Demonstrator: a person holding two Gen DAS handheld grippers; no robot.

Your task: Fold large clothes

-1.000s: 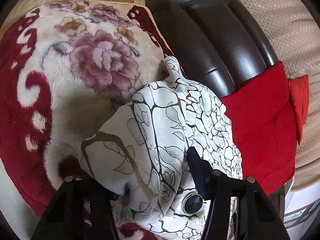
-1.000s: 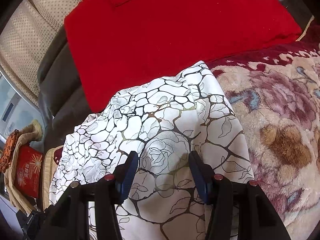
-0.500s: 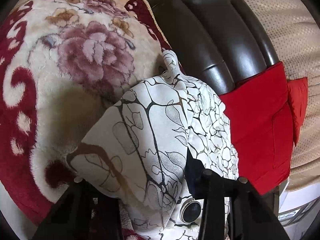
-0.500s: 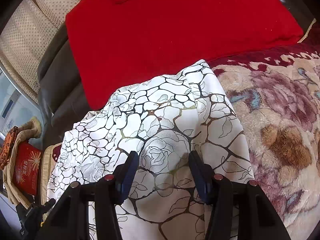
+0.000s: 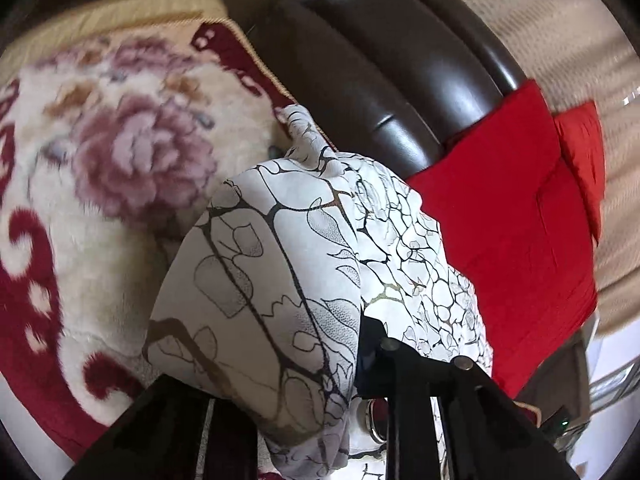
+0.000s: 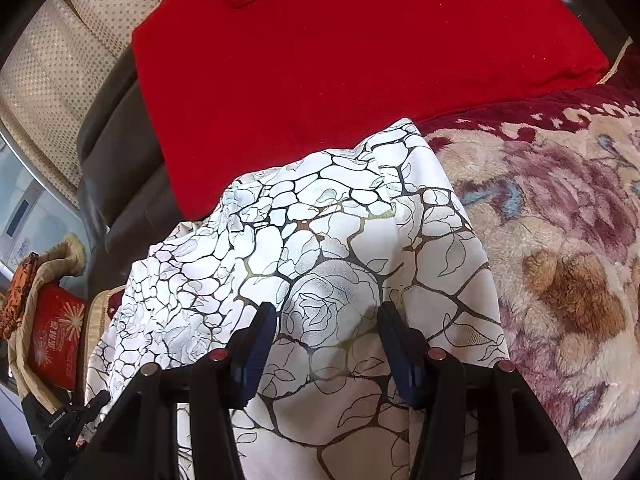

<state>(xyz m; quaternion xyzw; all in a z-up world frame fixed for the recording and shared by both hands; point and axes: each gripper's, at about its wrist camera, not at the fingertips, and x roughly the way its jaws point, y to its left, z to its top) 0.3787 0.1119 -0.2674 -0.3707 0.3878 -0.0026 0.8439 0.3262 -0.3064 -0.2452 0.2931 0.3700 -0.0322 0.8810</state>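
Vs a sec ago: left tool (image 5: 288,364) jaws have been closing w/ the cloth (image 5: 264,280) bunched between them; fold now sits higher and fuller at centre frame, blanket (image 5: 100,184) blurrier. Right view near unchanged.

Left tool: clamped on cloth; its left finger hidden under the fabric, only the right finger shows. Right tool (image 6: 326,344): jaws apart, fingers resting on cloth, a hump of it between them; can't tell if pads press.

Cloth: thin, smooth, white w/ black-gold crackle and rose outlines, draped lower centre in both views, over the plush floral blanket and against the red cushion (image 6: 360,60). Sofa (image 5: 400,80): dark glossy leather, upper centre. Cloth's lower end cut off by frame.
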